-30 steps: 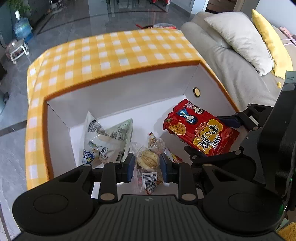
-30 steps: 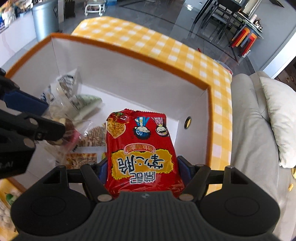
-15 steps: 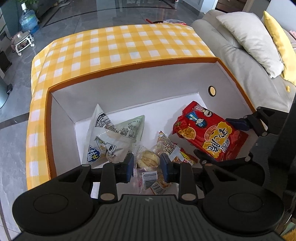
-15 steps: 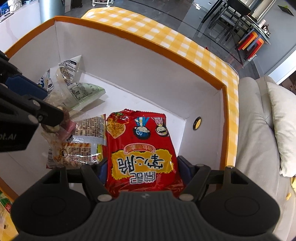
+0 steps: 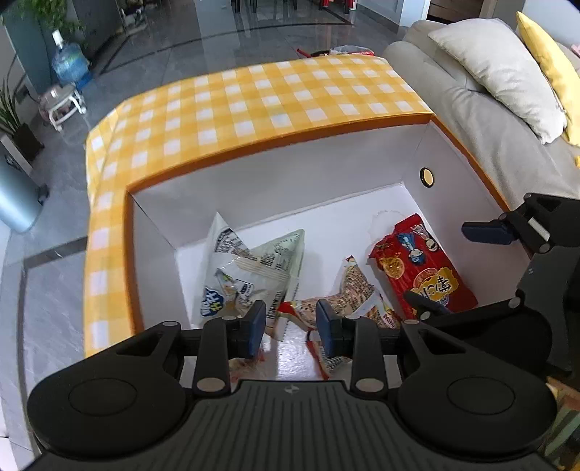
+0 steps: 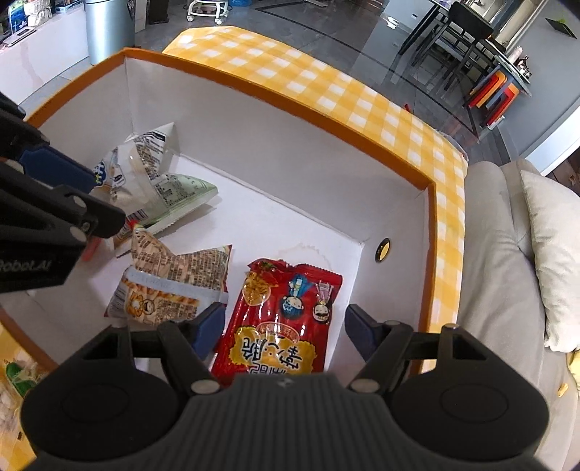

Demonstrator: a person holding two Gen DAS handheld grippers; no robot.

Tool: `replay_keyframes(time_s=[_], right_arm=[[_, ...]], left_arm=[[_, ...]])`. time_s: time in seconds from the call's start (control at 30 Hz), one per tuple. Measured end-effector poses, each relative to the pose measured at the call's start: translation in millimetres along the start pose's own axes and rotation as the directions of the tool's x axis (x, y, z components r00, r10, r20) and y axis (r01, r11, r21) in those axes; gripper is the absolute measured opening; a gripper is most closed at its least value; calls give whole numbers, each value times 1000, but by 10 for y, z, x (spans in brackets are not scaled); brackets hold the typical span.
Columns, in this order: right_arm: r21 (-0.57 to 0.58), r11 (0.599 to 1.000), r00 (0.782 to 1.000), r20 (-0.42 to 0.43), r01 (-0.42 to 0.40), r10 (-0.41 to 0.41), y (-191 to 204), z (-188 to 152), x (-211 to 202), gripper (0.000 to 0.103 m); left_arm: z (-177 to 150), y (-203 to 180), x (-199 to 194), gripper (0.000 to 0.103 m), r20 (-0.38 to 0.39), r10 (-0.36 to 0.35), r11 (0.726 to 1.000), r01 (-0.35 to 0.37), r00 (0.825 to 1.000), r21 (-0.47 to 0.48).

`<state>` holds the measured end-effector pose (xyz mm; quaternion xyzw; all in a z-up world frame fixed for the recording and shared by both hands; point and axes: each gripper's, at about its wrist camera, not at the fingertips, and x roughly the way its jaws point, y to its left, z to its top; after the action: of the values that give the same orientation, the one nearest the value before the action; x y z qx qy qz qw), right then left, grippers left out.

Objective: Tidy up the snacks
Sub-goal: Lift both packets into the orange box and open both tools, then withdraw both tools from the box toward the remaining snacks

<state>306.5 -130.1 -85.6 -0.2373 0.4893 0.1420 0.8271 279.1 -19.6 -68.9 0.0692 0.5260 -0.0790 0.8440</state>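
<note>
A white box with an orange rim (image 5: 275, 145) (image 6: 275, 105) stands on a yellow checked cloth. On its floor lie a white-green pyramid bag (image 5: 253, 268) (image 6: 159, 181), a brown patterned snack bag (image 5: 349, 290) (image 6: 177, 275) and a red snack bag (image 5: 420, 268) (image 6: 290, 311). My left gripper (image 5: 290, 328) (image 6: 85, 197) hangs over the near-left part with its jaws opening. A clear cookie packet (image 5: 290, 349) lies just under them, untouched by the pads. My right gripper (image 6: 282, 328) (image 5: 438, 264) is open astride the red bag, with a gap at its right pad.
A grey sofa (image 5: 482, 119) (image 6: 500, 290) with a white cushion (image 5: 500, 69) and a yellow cushion (image 5: 547, 61) runs along the box's right side. The checked cloth (image 5: 253, 98) stretches beyond the far wall. A metal bin (image 6: 108, 25) and a water bottle (image 5: 69, 67) stand on the floor.
The left jaws have widened and the clear cookie packet has dropped from between the pads. The red bag has slipped out of the right pads and lies flat on the box floor.
</note>
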Motion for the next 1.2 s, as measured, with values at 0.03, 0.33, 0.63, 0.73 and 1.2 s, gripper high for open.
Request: replay_keyframes(time_s=[0.03,0.33,0.63,0.73,1.2], right_arm=[[-1,1000,1000,1,0,0,-1,-1,-19,72],[49,998,999,13,-50,49,-60,-23,-252,81],[142,984,993,70,-105,96,-123,-98,-667,82],[172,977,988,116,-123,104,-130,-161,-877,82],[348,917,954,283,-194,94,26,-806,-1682,83]], left_arm=[[-4,-8,-30,42,7,8,1000,-9,1000,6],[-47,-37,-351,58,62,17,999,-18,998,26],[-211,-8,-790,61,144,5,1000,-6,990,5],[-316,-12,-986,61,196,2,1000,-2,981,0],[-971,-61,-1600,66,345,11,999,4,938,-44]])
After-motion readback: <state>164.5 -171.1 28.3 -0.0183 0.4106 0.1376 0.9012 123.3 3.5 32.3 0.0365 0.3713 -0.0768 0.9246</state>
